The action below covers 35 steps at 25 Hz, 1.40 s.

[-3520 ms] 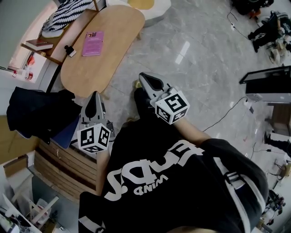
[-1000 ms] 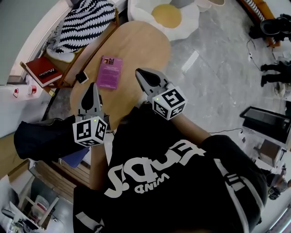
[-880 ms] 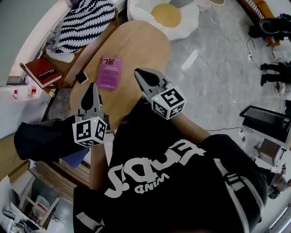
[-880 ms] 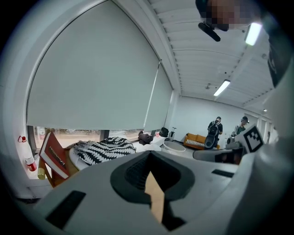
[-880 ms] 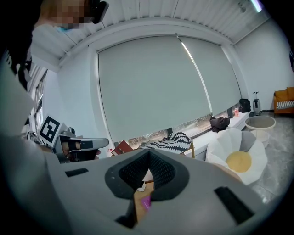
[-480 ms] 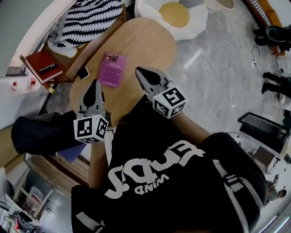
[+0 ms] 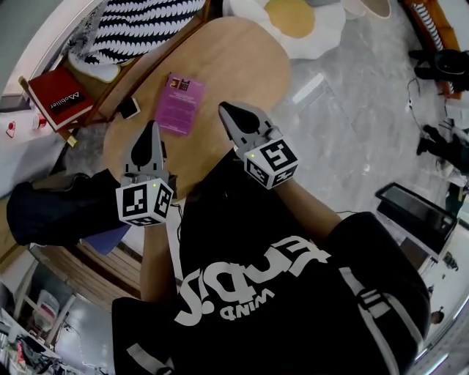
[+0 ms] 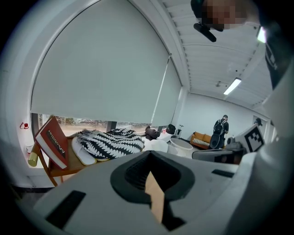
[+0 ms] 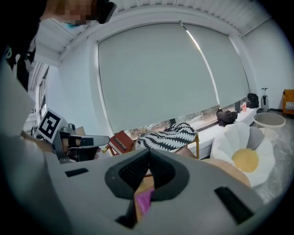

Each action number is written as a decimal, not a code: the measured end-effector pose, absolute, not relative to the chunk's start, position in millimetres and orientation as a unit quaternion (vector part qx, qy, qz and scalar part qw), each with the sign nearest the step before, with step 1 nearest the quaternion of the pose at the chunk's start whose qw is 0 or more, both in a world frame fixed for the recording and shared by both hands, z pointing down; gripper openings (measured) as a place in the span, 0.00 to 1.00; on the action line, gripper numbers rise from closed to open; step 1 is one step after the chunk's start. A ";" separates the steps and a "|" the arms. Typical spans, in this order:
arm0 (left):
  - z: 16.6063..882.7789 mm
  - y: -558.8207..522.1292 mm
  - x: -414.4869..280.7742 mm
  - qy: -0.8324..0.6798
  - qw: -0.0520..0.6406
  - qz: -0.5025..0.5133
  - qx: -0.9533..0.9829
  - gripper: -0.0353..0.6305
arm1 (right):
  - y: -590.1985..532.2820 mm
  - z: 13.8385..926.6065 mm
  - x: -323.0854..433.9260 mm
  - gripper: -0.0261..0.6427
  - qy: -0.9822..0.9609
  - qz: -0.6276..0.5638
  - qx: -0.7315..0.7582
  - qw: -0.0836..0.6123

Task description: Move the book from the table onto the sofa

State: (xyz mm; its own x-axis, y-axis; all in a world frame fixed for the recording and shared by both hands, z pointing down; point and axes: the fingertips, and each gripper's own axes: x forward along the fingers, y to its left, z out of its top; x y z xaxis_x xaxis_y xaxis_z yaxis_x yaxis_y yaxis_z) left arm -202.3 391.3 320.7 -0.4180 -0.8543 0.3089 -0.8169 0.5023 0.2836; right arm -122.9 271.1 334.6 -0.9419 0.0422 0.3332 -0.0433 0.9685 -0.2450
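Two tongs, both clenched, nothing in either: left tongs [image 7: 149,129] & right tongs [image 7: 227,110] hang over the near end of the wooden table [image 7: 242,58]. The purple book [image 7: 181,103] lies flat on the table, just ahead of the tips & between them, touching neither.

Head view only: the person's black shirt [image 7: 278,293], pale marble floor [image 7: 352,110] to the right of the right tongs, a dark bundle [image 7: 51,209] left of & behind the left tongs, and a small dark phone-like thing [image 7: 129,108] just left of the purple book.

Left gripper view only: big grey roller blind [image 8: 105,69] ahead, and a person standing [image 8: 221,131] far off to the right. Under the shut jaws just a sliver of table wood shows.

Right gripper view: a bit of purple cover shows thru the same sort of gap, w/ the left tongs at far left.

Room: red book [image 7: 55,95] ahead-left of the left tongs, next to a b&w zigzag cushion [image 7: 139,18]. A fried-egg-shaped cushion [image 7: 300,18] lies on the floor beyond the table, ahead of the right tongs.

Writing: the shirt has white print, upside down; the small line looks like "WIND". The red book's white title is too small to read.
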 end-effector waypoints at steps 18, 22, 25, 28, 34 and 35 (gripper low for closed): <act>440.8 393.6 -231.8 -0.847 0.233 -0.041 0.477 0.06 | 270.9 455.4 -150.7 0.04 -0.969 0.139 0.001 0.204; 469.7 395.1 -233.0 -0.848 0.238 -0.044 0.472 0.06 | 271.0 482.3 -153.5 0.04 -0.968 0.145 0.009 0.204; 492.3 398.4 -232.8 -0.850 0.242 -0.047 0.466 0.06 | 272.2 501.7 -155.1 0.04 -0.968 0.149 0.015 0.202; 514.6 401.8 -232.4 -0.850 0.247 -0.050 0.463 0.06 | 274.7 519.8 -155.7 0.04 -0.968 0.151 0.018 0.201; 549.6 405.4 -235.4 -0.851 0.249 -0.052 0.459 0.06 | 279.8 550.5 -155.8 0.04 -0.967 0.157 0.016 0.201; 553.0 405.0 -235.8 -0.852 0.249 -0.052 0.459 0.06 | 279.5 555.0 -155.5 0.04 -0.966 0.159 0.018 0.202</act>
State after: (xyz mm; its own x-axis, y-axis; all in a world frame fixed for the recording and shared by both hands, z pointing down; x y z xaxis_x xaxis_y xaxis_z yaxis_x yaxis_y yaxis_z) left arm -235.8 405.0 553.0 -0.4558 -0.8066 0.3763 -0.7553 0.5742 0.3160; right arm -155.5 279.5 555.0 -0.9174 0.0300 0.3967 -0.0989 0.9486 -0.3006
